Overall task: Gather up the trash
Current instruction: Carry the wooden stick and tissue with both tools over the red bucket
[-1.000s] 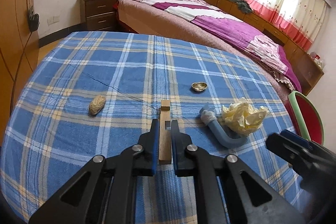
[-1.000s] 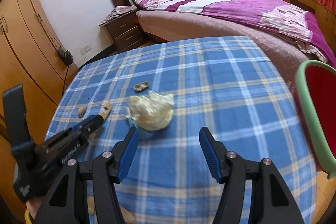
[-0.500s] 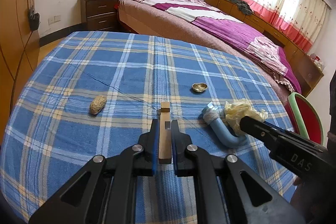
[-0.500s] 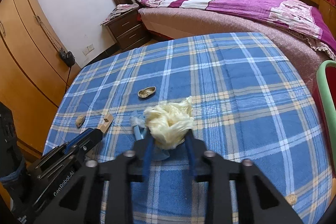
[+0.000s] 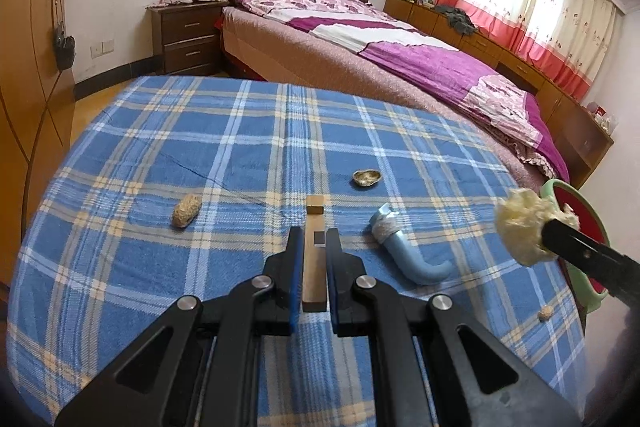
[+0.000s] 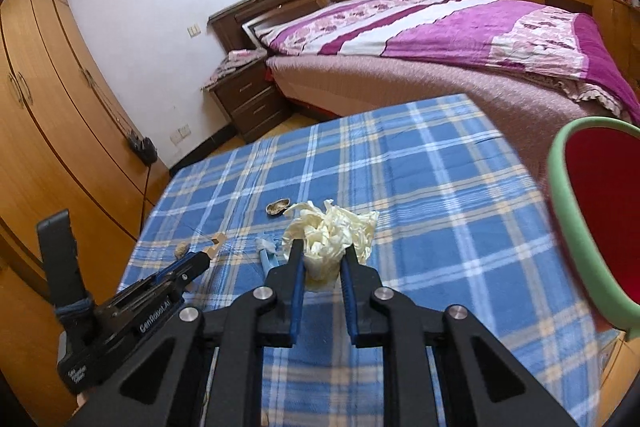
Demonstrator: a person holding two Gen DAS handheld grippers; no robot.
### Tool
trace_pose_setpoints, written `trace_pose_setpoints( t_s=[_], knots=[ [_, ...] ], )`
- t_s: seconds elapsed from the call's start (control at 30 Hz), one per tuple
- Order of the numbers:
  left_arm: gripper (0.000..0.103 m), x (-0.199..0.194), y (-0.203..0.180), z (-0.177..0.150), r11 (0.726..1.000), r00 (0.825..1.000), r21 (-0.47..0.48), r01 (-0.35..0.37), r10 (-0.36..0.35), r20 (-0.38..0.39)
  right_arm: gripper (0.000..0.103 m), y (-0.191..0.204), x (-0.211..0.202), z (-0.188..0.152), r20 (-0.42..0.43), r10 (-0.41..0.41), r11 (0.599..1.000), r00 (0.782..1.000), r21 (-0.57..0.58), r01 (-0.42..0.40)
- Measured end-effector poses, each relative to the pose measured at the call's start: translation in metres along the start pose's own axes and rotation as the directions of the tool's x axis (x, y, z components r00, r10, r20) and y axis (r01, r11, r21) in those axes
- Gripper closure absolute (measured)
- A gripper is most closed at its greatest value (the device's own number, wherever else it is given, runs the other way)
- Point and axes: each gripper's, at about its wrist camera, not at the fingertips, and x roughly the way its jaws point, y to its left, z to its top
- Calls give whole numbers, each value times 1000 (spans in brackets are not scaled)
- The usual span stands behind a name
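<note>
Blue plaid tablecloth [image 6: 420, 187], crumpled cream tissue wad [image 6: 332, 235], pinched, lifted

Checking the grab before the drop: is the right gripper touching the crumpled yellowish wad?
Touching. The right wrist view shows the right gripper with both pads pressed into the crumpled wad, which bulges out above them.

Red bin [image 6: 592, 219] cut off by right frame edge in right wrist view, bottom not visible. Blue pipe [image 6: 267, 254] mostly hidden behind crumpled wad [image 6: 332, 235]. Small crumb [image 5: 544, 314] at lower right of surface [image 5: 160, 267] too small to identify. Frame corners vignetted black.
</note>
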Motion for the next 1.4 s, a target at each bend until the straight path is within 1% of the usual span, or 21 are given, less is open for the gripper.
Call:
trace_pose_setpoints(
  t_s=[0.17, 0.43, 0.77, 1.1, 1.4],
  knots=[
    [93, -20, -11, 3, 1000, 1000, 15, 25, -25, 16, 84, -14, -28, -4, 31, 1, 1000, 1000, 27, -2],
    [93, -56, -48, -4, 994, 995, 50, 93, -95, 25, 84, -35, -70, -15, 74, -13, 998, 997, 63, 9],
    [93, -74, -96, -14, 984, 989, 96, 149, -150, 3, 84, -66, -119, -30, 130, -32, 993, 991, 121, 16],
    [93, -87, -143, -21, 971, 981, 144, 191, -193, 0, 84, -99, -150, -41, 169, -58, 983, 984, 181, 26],
    [93, -82, -177, -25, 956, 974, 188, 224, -222, -30, 84, -132, -168, -45, 202, -89, 969, 975, 242, 38]
  ],
)
